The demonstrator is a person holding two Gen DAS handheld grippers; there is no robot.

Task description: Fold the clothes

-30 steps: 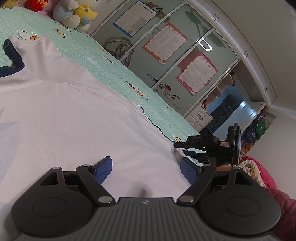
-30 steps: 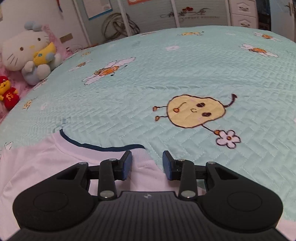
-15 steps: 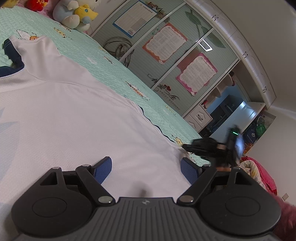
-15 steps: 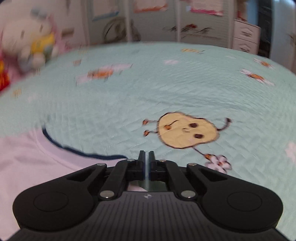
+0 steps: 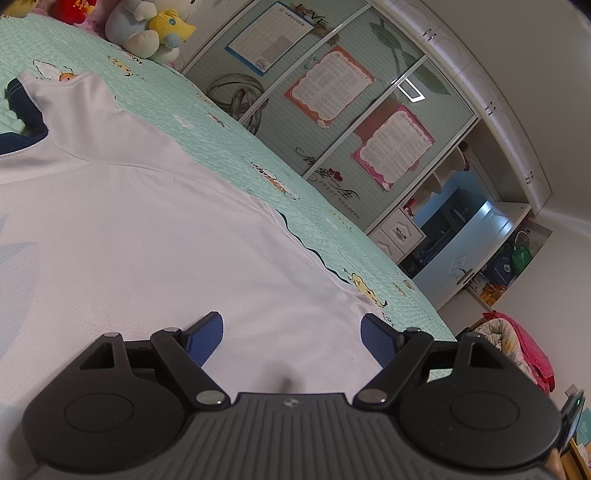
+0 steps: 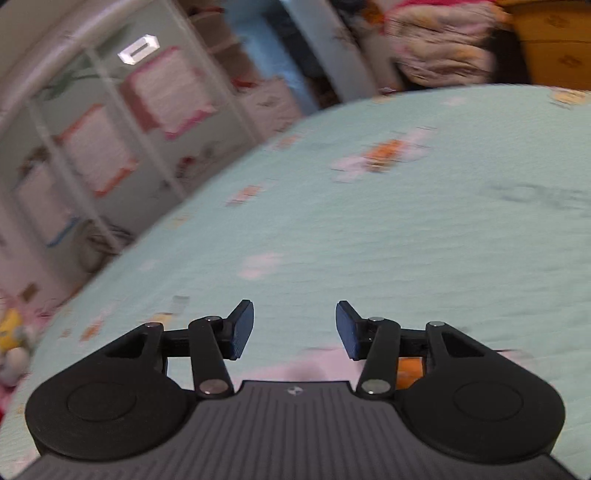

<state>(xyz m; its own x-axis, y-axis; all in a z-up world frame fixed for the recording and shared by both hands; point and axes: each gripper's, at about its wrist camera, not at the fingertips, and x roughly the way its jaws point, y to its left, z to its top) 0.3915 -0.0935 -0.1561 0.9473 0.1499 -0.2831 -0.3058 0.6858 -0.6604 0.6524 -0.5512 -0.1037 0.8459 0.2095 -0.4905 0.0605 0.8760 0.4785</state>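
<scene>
Between the blue pads of the left gripper [image 5: 291, 334], which stand spread wide and pinch nothing, lies the lower body of a white T-shirt [image 5: 129, 236], spread flat and face-up across the mint-green quilted bedspread [image 5: 229, 147]. From those pads the cloth runs out toward 10 o'clock, where its navy collar [image 5: 20, 138] shows, and toward 2 o'clock, where a navy-trimmed edge [image 5: 314, 253] meets the quilt. Beyond it, at 11 o'clock, plush toys [image 5: 147, 26] sit at the head of the bed, and wardrobe doors hung with posters [image 5: 332, 85] fill the 1 o'clock side. The right gripper [image 6: 294, 330] has its jaws opening with nothing between them; a sliver of pale cloth [image 6: 314, 363] shows just under the pads at 6 o'clock, and bare quilt blurs away ahead of it in the smeared right wrist view. As a judgement, the shirt looks laid out and smoothed, with the first fold not yet begun. The next move probably calls for each gripper to settle on an edge of the shirt, close on a single layer without catching the quilt, and carry one side across the middle evenly so the fabric does not bunch.
</scene>
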